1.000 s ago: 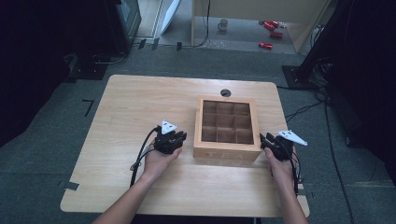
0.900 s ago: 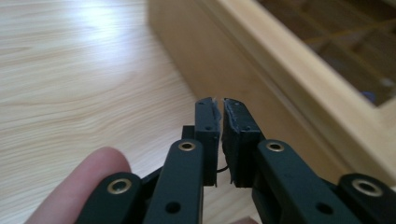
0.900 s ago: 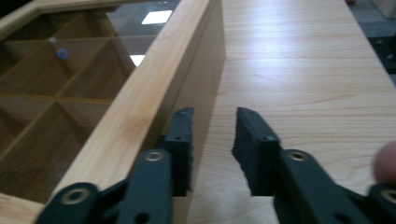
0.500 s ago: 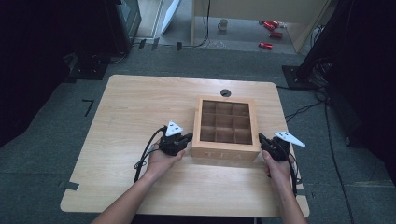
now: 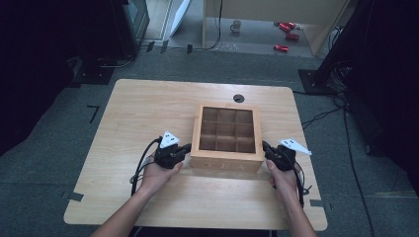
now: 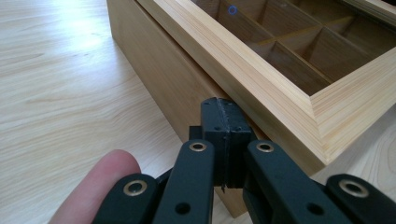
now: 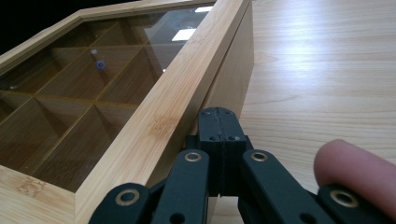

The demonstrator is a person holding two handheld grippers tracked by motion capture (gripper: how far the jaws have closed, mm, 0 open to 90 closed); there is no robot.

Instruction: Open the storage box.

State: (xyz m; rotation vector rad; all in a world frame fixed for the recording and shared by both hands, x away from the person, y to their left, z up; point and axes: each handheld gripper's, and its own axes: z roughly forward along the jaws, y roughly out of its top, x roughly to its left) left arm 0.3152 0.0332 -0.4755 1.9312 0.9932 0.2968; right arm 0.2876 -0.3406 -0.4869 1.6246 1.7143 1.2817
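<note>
Both grippers, left and right, fingers fully closed on nothing, flank the tea box; press evenly, keep tips under the lid lip.

One light wooden table carries one square bamboo tea box with a glass lid, and that box is divided into nine compartments, three rows of three. Two black two-jaw grippers are at the box: the left gripper and the right gripper, each topped by one grey three-cornered plate. On the floor behind lie three red cans and one pale mug.
</note>
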